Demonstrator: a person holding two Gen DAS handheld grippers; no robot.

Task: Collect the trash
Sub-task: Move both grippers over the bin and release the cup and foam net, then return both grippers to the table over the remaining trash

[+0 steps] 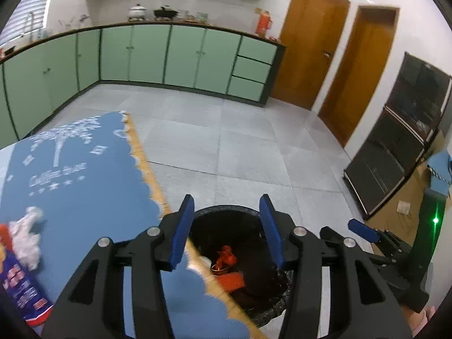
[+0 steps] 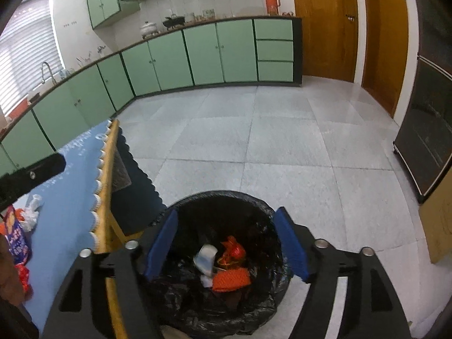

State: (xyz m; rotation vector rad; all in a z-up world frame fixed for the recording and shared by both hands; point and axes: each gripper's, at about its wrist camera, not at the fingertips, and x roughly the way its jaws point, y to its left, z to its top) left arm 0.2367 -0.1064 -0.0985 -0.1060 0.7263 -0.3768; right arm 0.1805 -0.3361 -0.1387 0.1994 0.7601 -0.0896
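Note:
A bin lined with a black bag (image 1: 226, 214) (image 2: 223, 199) stands on the floor beside the table's edge. Inside lie a red wrapper (image 2: 234, 250), an orange piece (image 2: 231, 279) and a crumpled white piece (image 2: 206, 257). My left gripper (image 1: 227, 230) hangs open over the bin's near rim with nothing between its blue pads. My right gripper (image 2: 226, 247) is open above the bin, empty too. On the blue tablecloth (image 1: 84, 197) at the left lie a white crumpled tissue (image 1: 26, 237) (image 2: 32, 212) and a blue and red snack bag (image 1: 22, 291) (image 2: 15, 240).
Green cabinets (image 1: 141, 56) line the far wall and the left side. Two wooden doors (image 1: 308, 45) and a dark glass-fronted cabinet (image 1: 395, 147) stand at the right, with a cardboard box (image 2: 438, 220) near it. Grey floor tiles (image 2: 282, 141) stretch between.

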